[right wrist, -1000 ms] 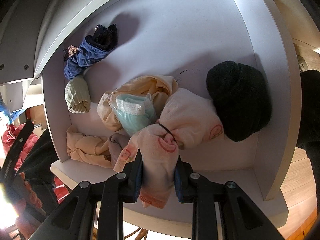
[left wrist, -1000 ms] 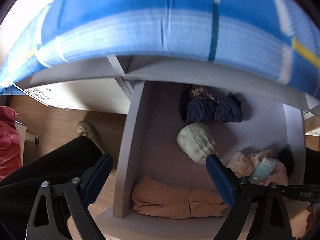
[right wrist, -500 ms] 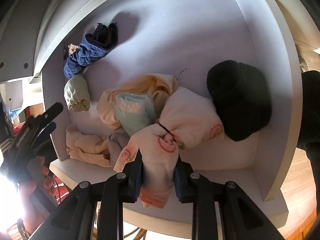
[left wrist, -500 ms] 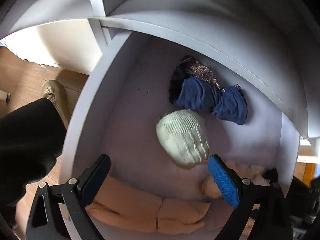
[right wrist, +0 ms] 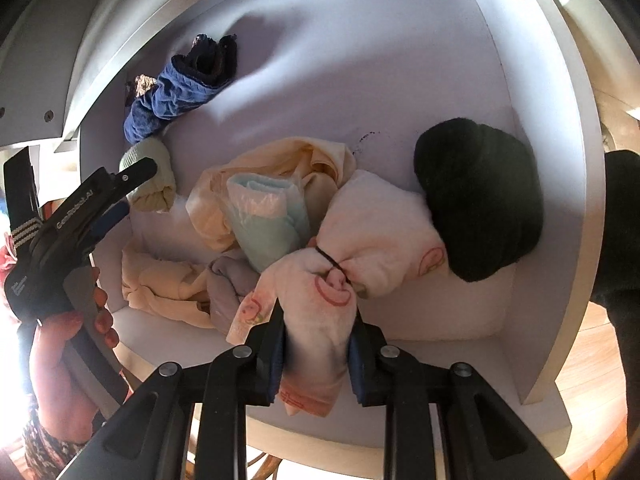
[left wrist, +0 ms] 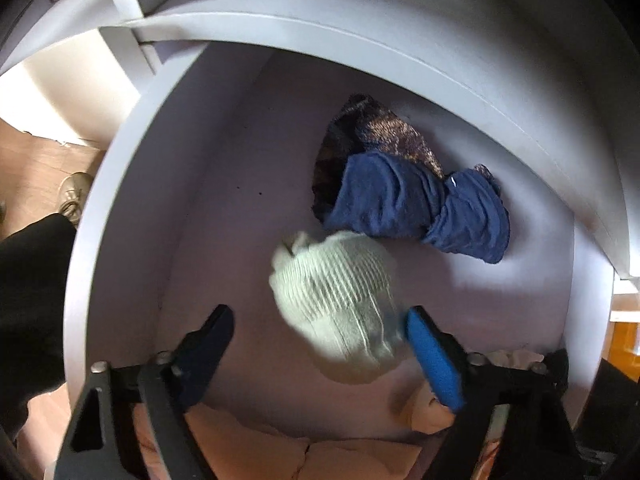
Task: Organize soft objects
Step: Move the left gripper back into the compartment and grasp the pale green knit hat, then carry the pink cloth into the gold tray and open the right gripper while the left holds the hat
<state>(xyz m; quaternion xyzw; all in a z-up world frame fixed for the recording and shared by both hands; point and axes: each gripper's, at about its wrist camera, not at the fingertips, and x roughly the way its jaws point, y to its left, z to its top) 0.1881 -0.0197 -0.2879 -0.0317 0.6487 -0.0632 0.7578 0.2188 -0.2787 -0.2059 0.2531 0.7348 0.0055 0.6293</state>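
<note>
Left grab could come up short on the sock ball

The left gripper (left wrist: 318,344) has just been closing, jaws apart around the pale ribbed bundle (left wrist: 336,304), right pad touching. An off-centre squeeze may roll it away. The right gripper (right wrist: 316,354) is clamped on the pink tied cloth (right wrist: 320,320).

The pale ribbed bundle (left wrist: 340,304) is motion-blurred, and the peach cloth (left wrist: 256,452) is cut off by the bottom edge.

White drawer (left wrist: 120,216), pulled out beneath a shelf edge (left wrist: 360,40); wooden floor (left wrist: 36,160) and beige shoe (left wrist: 74,196) left of drawer.
</note>
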